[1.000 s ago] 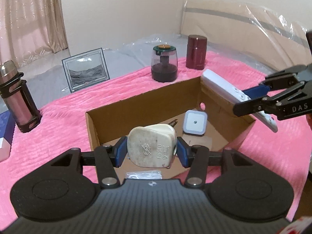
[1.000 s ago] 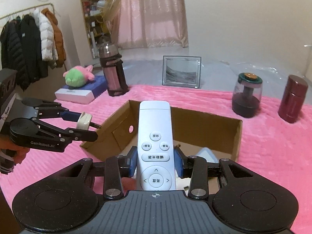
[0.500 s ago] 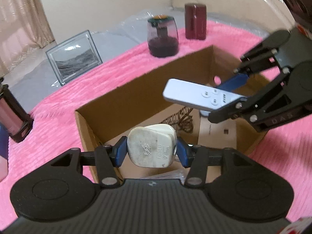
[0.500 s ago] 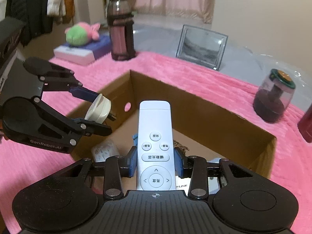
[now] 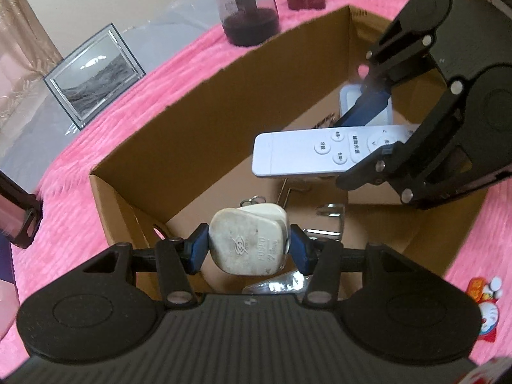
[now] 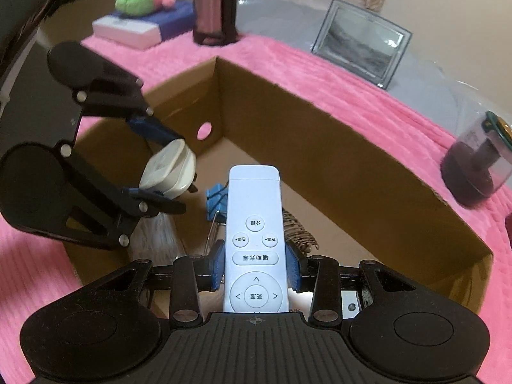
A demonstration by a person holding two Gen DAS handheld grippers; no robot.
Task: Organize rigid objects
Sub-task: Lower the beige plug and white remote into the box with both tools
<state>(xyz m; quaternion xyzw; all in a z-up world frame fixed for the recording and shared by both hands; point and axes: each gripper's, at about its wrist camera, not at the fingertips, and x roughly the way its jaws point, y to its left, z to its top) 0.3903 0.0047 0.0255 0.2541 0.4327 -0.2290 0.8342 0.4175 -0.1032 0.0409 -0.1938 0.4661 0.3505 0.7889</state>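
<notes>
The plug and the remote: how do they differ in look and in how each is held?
The plug is squat, rounded and scuffed off-white; the remote is long, flat, clean white with buttons. The left tool clamps the plug across its body; the right tool clamps the remote near one end, most sticking forward. Both hang, gripped, over the open cardboard box.

The box is plain matt brown cardboard standing on a fluffy, ribbed pink cloth, the remote is smooth white plastic with a light gloss, the plug is scuffed, dull off-white plastic, and the far picture frame looks glossy.
</notes>
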